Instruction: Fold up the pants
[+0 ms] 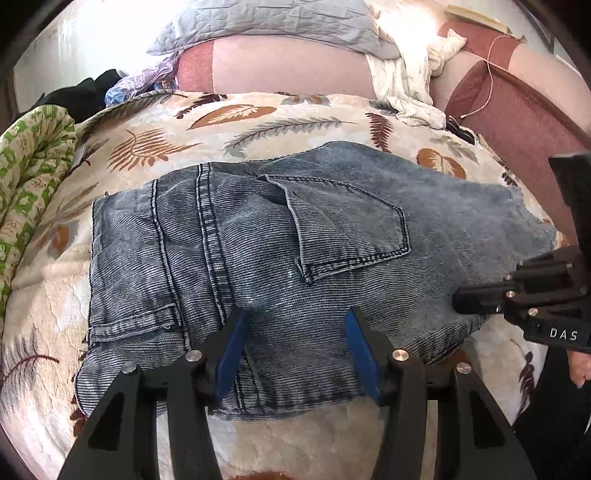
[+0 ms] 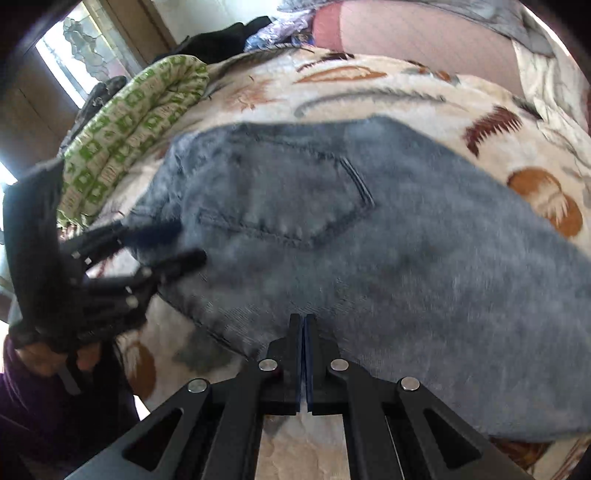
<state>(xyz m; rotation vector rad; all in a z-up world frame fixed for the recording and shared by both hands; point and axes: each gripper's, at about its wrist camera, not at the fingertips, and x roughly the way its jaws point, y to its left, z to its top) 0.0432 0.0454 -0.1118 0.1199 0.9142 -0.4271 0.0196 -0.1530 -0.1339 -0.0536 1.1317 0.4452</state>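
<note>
Left wrist view: my left hand-held gripper (image 1: 295,321), blue pads spread, nothing pinched, poised over the near edge of the pants (image 1: 280,251). Pants: faded blue denim, folded, back pocket (image 1: 351,236) up, lying flat on the leaf-print blanket (image 1: 258,118) on the bed. My right hand-held gripper (image 2: 303,321): pads pressed together, empty, at the near edge of the denim; seen at right in the left view. Green-patterned quilt (image 1: 33,177) bundled at far left. Grey pillow (image 1: 266,26) at the far side. Containers: none visible.
</note>
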